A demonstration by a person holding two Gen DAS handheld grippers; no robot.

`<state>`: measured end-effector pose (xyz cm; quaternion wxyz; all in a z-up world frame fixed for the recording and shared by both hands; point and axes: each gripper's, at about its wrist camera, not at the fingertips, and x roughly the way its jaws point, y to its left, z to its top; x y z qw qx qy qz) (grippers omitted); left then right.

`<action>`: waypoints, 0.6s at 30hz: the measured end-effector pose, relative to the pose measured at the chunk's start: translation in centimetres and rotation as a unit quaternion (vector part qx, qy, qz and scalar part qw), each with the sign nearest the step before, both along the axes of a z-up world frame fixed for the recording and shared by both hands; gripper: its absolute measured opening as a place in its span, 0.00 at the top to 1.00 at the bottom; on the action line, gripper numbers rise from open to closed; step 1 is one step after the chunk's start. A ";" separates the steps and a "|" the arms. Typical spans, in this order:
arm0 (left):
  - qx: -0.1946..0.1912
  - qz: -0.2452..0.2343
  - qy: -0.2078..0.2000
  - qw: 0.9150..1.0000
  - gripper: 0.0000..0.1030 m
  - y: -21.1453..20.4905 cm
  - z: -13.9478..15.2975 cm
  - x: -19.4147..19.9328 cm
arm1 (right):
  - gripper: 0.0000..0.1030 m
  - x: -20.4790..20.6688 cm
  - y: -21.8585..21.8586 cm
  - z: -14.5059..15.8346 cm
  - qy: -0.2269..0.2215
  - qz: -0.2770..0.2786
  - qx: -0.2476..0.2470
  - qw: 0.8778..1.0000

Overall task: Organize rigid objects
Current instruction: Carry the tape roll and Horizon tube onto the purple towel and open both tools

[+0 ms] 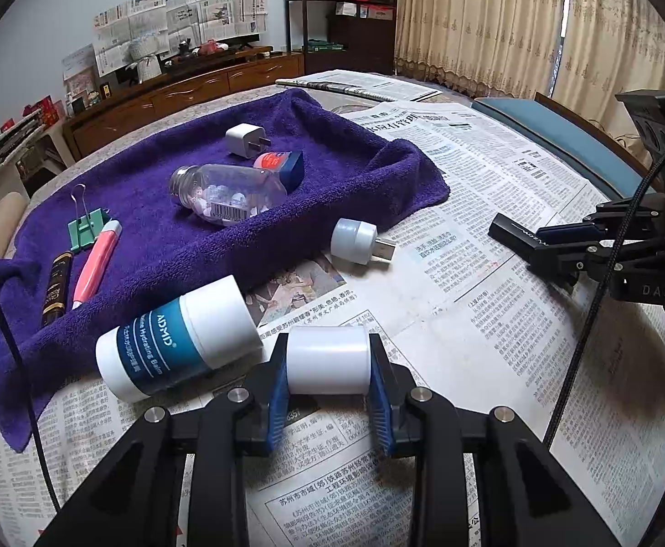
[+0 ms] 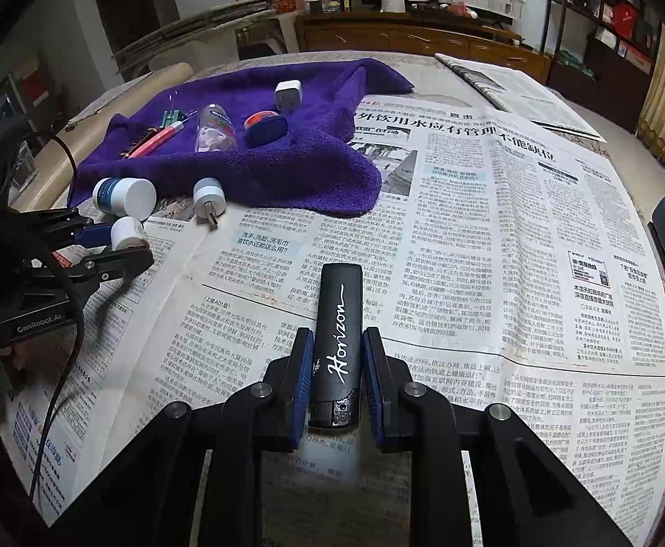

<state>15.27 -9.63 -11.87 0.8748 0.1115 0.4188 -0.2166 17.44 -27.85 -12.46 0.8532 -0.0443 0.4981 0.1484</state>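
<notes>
My left gripper (image 1: 327,360) is shut on a small white cylinder (image 1: 328,359) just above the newspaper; it also shows in the right wrist view (image 2: 128,233). My right gripper (image 2: 336,355) is shut on a black "Horizon" lighter (image 2: 337,342), seen from the left wrist at the right (image 1: 517,234). A purple towel (image 1: 186,246) holds a clear pill bottle (image 1: 229,196), a white plug (image 1: 243,140), a blue-capped jar (image 1: 282,166), a pink pen (image 1: 96,264), a green binder clip (image 1: 88,225) and a dark tube (image 1: 57,288).
A white and teal balm jar (image 1: 182,337) lies on its side at the towel's near edge. A white USB night light (image 1: 362,242) lies on the newspaper (image 1: 469,310) beside the towel. A folded newspaper (image 2: 514,86) lies at the table's far side.
</notes>
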 end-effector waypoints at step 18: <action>-0.018 0.051 -0.029 0.998 0.71 4.4 4.4 0.7 | 0.79 0.1 1.7 1.3 -0.011 0.018 0.022 1.000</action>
